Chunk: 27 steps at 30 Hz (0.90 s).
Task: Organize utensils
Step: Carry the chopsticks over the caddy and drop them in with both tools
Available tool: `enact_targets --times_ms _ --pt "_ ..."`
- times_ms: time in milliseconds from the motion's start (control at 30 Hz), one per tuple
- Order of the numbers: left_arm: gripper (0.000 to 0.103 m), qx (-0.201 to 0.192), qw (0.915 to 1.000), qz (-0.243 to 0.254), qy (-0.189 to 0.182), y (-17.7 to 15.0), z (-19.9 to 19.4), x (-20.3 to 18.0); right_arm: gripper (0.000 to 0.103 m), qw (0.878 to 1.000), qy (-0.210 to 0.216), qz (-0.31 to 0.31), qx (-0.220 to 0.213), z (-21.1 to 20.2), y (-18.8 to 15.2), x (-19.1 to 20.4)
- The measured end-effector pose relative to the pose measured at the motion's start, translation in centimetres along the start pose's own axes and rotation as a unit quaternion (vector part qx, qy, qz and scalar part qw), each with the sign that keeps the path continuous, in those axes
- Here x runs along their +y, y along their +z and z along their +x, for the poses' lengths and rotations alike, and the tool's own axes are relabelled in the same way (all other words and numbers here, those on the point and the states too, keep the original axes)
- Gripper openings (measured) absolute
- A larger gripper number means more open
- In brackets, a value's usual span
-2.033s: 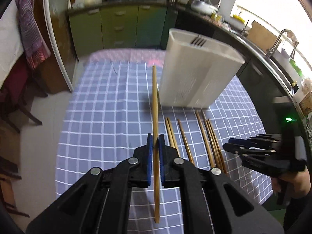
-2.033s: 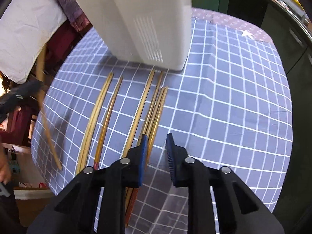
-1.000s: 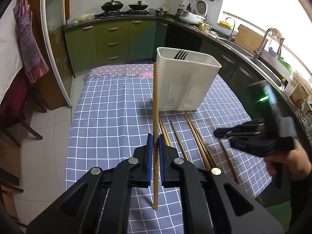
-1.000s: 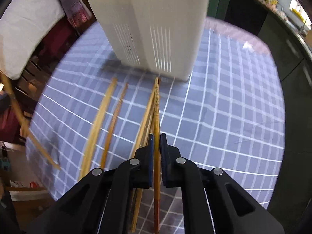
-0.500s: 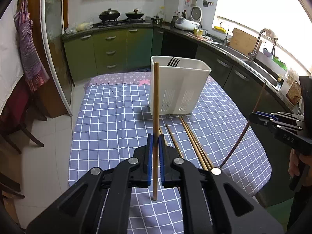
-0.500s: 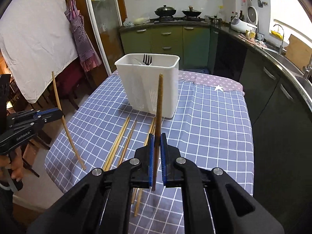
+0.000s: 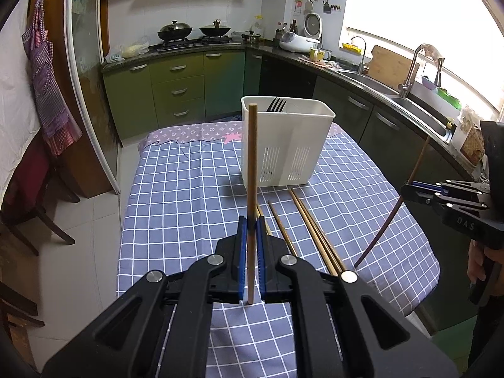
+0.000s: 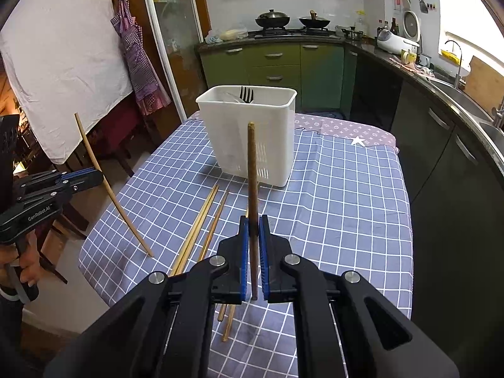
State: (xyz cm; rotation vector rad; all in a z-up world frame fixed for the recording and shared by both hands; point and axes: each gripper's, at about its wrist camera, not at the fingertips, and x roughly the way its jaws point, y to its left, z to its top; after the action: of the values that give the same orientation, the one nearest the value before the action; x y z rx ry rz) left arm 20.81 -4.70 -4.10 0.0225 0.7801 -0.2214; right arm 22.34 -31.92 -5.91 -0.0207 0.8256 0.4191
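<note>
The right gripper [image 8: 253, 252] is closed on a dark chopstick [image 8: 252, 170], which stands upright. Behind is a white holder [image 8: 249, 138] w/ a fork [image 8: 246, 94] inside. Loose chopsticks [image 8: 201, 220] lie on the checked cloth [image 8: 340, 195]. At left, the left gripper [image 8: 94, 174] clamps a pale chopstick [image 8: 107, 182], tilted.

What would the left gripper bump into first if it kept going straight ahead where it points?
Probably the white utensil basket. The left gripper, shut on a light chopstick, points across the checked tablecloth toward it. Depth is unclear, so it might pass above the rim.
</note>
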Motion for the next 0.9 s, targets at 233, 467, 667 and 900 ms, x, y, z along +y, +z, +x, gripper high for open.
enact_targets --times_ms 233,467,667,900 --pt "0.006 -0.006 1.0 0.002 -0.002 0.7 -0.3 -0.2 0.007 1.0 0.001 0.001 0.0 0.0 0.0 -0.1" --pt "0.006 -0.006 0.9999 0.002 -0.014 3.4 -0.6 -0.5 0.007 1.0 0.001 -0.003 0.0 0.1 0.0 0.0" --pt "0.006 -0.03 0.9992 0.003 -0.028 9.0 -2.2 -1.2 0.007 1.0 0.003 -0.004 0.001 0.0 -0.1 -0.1" --pt "0.006 -0.097 0.9951 0.011 -0.017 15.9 -3.8 -2.6 0.007 1.0 0.009 -0.003 0.001 -0.1 -0.3 -0.4"
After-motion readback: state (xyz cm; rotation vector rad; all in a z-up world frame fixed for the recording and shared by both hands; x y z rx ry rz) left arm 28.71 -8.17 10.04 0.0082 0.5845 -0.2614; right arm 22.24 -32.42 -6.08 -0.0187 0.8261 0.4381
